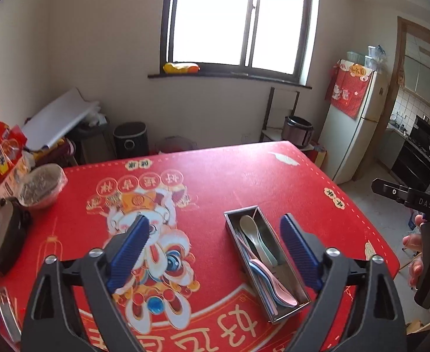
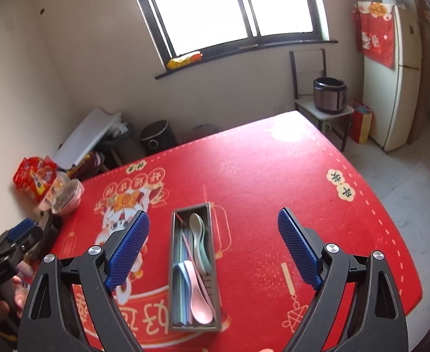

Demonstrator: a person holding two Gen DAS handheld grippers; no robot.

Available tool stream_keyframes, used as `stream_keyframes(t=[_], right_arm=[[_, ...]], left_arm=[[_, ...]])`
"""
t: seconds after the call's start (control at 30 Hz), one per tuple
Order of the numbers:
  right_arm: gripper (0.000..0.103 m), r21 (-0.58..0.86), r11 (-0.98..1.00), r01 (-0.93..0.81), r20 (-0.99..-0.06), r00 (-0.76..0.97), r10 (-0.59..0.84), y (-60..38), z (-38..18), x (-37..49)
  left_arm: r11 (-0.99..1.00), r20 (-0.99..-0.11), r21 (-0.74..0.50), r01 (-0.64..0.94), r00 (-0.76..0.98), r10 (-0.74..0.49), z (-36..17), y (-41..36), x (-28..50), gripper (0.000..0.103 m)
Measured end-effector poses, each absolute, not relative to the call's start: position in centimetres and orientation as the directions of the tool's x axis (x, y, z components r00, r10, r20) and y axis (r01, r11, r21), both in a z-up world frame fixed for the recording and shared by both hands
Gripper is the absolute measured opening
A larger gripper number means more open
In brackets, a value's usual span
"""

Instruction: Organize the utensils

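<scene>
A grey metal tray (image 1: 289, 314) (image 2: 194, 327) lies on the red table mat. It holds a green spoon (image 1: 250, 228) (image 2: 197, 228), a pink spoon (image 1: 276, 284) (image 2: 198, 302), a blue one and some pastel chopsticks (image 2: 190, 250). My left gripper (image 1: 215, 218) hangs open above the mat, its right pad over the tray's right side, nothing between the pads. My right gripper (image 2: 213, 214) is open too, straddling the tray from above and clear of it. The left gripper's blue pad (image 2: 24, 230) shows at the left edge of the right wrist view.
A film-covered bowl (image 1: 43, 187), a red snack bag (image 1: 1, 152) and a black device (image 1: 1, 234) crowd the table's left side. A hand (image 1: 417, 249) grips the right tool beyond the table's right edge. A fridge (image 1: 358, 123) and a rice cooker (image 2: 330, 95) stand behind.
</scene>
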State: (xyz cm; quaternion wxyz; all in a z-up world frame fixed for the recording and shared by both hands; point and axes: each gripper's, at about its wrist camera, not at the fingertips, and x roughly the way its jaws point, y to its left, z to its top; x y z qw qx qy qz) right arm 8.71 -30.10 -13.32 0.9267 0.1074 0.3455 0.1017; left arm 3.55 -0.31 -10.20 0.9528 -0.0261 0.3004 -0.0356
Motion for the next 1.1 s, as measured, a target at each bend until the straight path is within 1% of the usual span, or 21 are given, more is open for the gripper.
stream_keyframes(t=[0.03,0.13,0.27,0.5,0.73,0.93,1.1], right_arm=[[0.086,0.265,0.958,-0.108,-0.605,0.755,0.252,-29.9,-12.7,8.2],[0.086,0.243,0.965,-0.098,-0.574,0.788,0.224,-29.0,-11.0,6.8],[0.086,0.223,0.971,-0.087,-0.547,0.813,0.199,-27.8,-9.7,5.3],[0.086,0.19,0.979,-0.08,-0.518,0.838,0.169,-26.0,-8.1,3.5],[0.086,0.161,0.985,-0.058,-0.491,0.861,0.131,-25.3,-7.0,2.2],[0.086,0.133,0.991,0.004,-0.491,0.869,0.062,-25.4,-6.6,1.8],[0.086,0.129,0.992,0.015,-0.485,0.873,0.05,-25.7,-6.3,1.4]], left_arm=[[0.997,-0.556,-0.059,0.045,0.828,-0.07,-9.4,0.0,3.1,0.097],[0.998,-0.517,-0.058,0.039,0.854,-0.063,-7.7,1.2,1.8,0.097],[0.997,-0.491,-0.066,0.032,0.869,-0.061,-6.5,2.3,0.7,0.097],[0.996,-0.474,-0.079,0.033,0.878,-0.066,-6.1,3.8,-0.6,0.097],[0.997,-0.462,-0.079,0.004,0.886,-0.04,-5.7,4.3,-0.9,0.097],[0.996,-0.458,-0.088,0.012,0.888,-0.051,-5.6,4.1,-0.9,0.097],[0.996,-0.451,-0.086,0.028,0.89,-0.064,-5.5,3.6,-0.9,0.097]])
